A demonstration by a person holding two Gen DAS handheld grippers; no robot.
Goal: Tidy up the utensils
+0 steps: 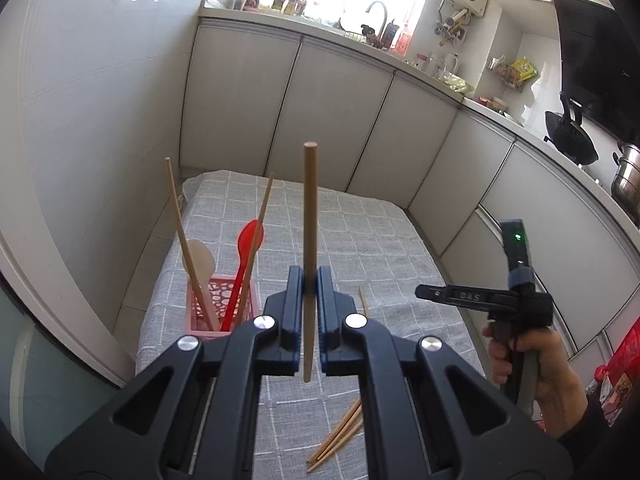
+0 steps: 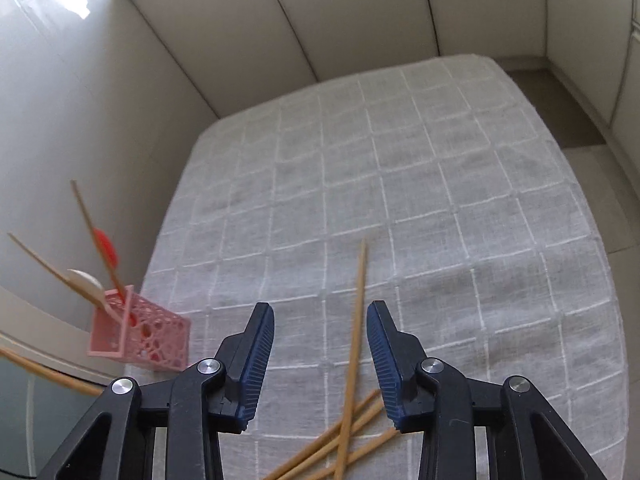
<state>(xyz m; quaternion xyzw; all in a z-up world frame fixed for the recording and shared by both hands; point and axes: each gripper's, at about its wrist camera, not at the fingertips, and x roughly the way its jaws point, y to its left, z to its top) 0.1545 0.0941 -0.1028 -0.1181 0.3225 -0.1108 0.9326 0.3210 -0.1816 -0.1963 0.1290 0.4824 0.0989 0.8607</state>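
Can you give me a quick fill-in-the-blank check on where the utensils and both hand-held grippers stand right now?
1. The left hand-held gripper is shut on a single ____.
2. The right hand-held gripper is ____ above the loose chopsticks.
3. The red spoon stands in the ____ basket.
4. The tablecloth is grey with a ____ pattern.

Missing words: chopstick; open; pink; checked

A matt, coarse-woven grey cloth point(image 2: 400, 184) with a pale grid covers the counter, and the chopsticks point(image 2: 352, 412) lying on it look like plain unvarnished wood, as does the chopstick point(image 1: 310, 248) clamped upright. The perforated pink holder point(image 1: 218, 308) and the red spoon point(image 1: 244, 252) are smooth plastic. The left gripper point(image 1: 310, 284) is matt black plastic with shiny metal pivots and blue ribbed pads point(image 2: 260, 360).
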